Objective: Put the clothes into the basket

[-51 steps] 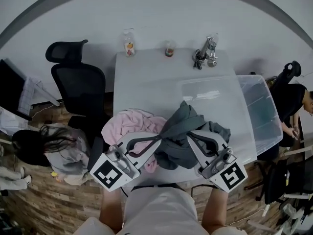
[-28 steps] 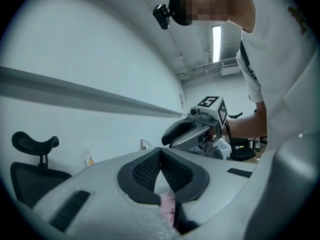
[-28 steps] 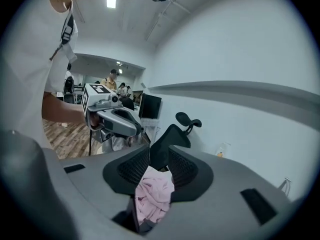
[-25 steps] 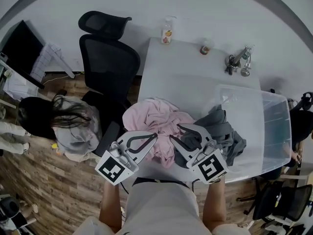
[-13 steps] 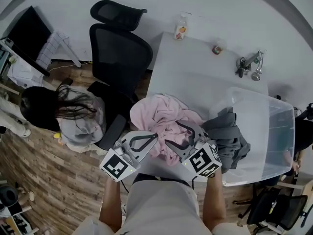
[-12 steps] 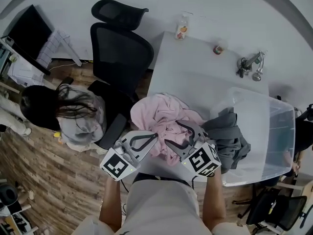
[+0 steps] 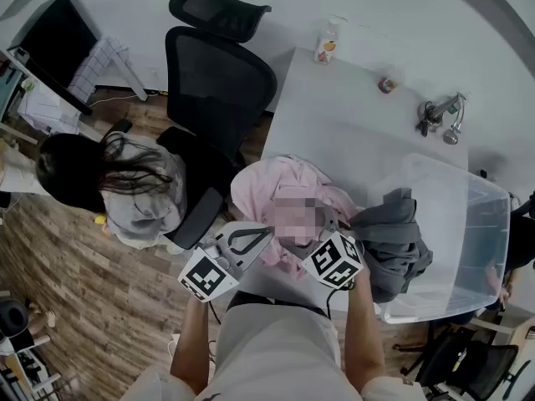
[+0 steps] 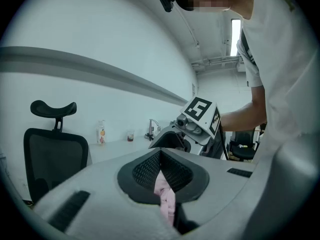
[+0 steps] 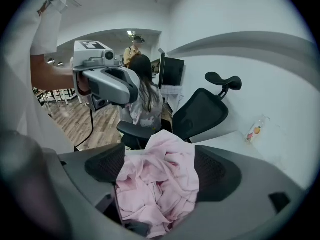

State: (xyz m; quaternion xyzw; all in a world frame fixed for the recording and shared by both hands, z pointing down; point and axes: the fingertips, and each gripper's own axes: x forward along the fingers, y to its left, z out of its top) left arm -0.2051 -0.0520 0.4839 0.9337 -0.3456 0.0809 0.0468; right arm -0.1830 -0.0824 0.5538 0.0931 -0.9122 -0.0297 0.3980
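A pink garment [image 7: 272, 192] lies bunched at the white table's [image 7: 351, 140] near left corner. A grey garment [image 7: 393, 245] is draped over the left rim of the clear plastic basket [image 7: 481, 249], partly inside it. My right gripper [image 7: 305, 224] is down on the pink garment [image 9: 160, 194]. Its jaws have just been opening and now stand wide, so my right gripper [image 9: 161, 160] is open with pink cloth bulging between the pads. My left gripper [image 7: 263, 234] hovers just left of the pile. In its own view my left gripper [image 8: 161, 156] is shut, pink cloth showing behind the tips.
A black office chair [image 7: 221, 73] stands at the table's left side. A seated person with dark hair [image 7: 92, 170] is further left, near a monitor [image 7: 50, 53]. A bottle [image 7: 326, 44], a small cup [image 7: 386, 83] and a metal object [image 7: 439, 115] stand along the table's far edge.
My right gripper let go of the grey garment, which now hangs over the basket's rim, then swung left and down onto the pink garment with jaws spread. My left gripper sank slightly.
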